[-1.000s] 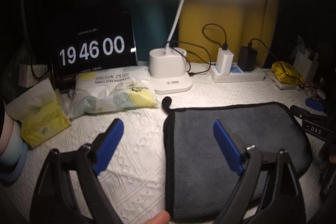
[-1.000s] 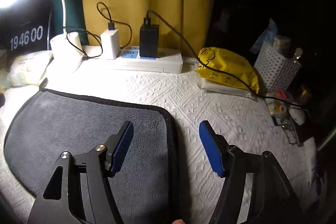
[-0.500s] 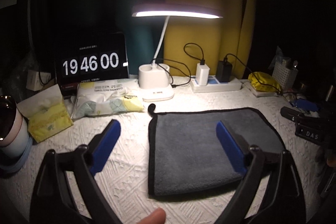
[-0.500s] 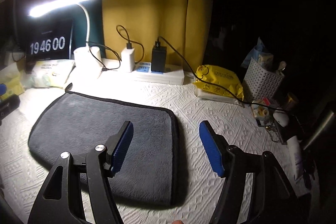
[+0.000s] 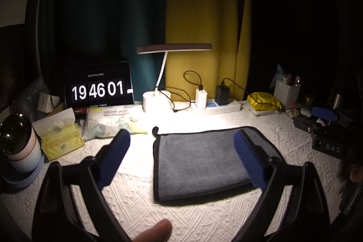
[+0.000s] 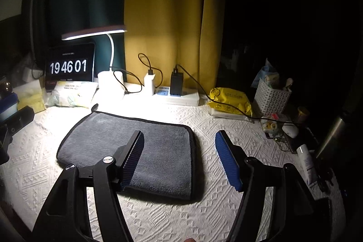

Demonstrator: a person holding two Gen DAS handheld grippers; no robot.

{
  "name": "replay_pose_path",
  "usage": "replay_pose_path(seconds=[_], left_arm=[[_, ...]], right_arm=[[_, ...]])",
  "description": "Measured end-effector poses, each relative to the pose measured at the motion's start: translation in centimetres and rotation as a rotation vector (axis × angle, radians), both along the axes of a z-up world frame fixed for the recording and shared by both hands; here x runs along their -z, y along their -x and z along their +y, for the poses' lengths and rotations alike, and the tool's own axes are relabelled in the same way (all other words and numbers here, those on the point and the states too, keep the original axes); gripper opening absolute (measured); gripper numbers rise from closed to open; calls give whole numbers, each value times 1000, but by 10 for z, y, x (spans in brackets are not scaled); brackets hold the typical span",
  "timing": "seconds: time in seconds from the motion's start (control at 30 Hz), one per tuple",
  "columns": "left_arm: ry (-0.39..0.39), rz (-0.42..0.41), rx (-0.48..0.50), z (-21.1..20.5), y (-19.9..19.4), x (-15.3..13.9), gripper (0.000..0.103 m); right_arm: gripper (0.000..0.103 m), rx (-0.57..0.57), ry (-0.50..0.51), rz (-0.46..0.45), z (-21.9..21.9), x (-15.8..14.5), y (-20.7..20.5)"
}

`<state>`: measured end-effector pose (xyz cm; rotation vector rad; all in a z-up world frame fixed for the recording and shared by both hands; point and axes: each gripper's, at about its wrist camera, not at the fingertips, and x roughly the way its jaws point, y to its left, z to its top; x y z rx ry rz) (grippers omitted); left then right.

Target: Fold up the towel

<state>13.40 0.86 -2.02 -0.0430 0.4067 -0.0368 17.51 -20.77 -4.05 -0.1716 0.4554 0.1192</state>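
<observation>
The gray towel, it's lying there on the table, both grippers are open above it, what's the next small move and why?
Probably lower the left gripper to the gray towel at its near left corner and close on it. Both the left and the right gripper are open and hold nothing, and the towel lies flat on the white tablecloth, its black edging exposed, so a fold likely needs a corner gripped first.

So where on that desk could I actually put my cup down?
Bare tablecloth lies left of the grey towel and right of it. The back edge is crowded: clock, lamp, power strip.
</observation>
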Motion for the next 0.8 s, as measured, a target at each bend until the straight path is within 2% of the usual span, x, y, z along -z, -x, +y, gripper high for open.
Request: replay_pose_path(seconds=[0.3, 0.47, 0.6, 0.8], left_arm=[[-2, -36, -4, -5, 32, -10, 93], [-34, -107, 9, -8, 54, -15, 93], [-13, -173, 7, -6, 73, -22, 93], [-2, -211, 46, -10, 100, -25, 93]], right_arm=[[68, -2, -11, -61, -7, -15, 33], [68, -38, -41, -75, -10, -20, 51], [68, -59, -45, -108, -6, -24, 68], [68, -86, -64, -167, -4, -28, 97]])
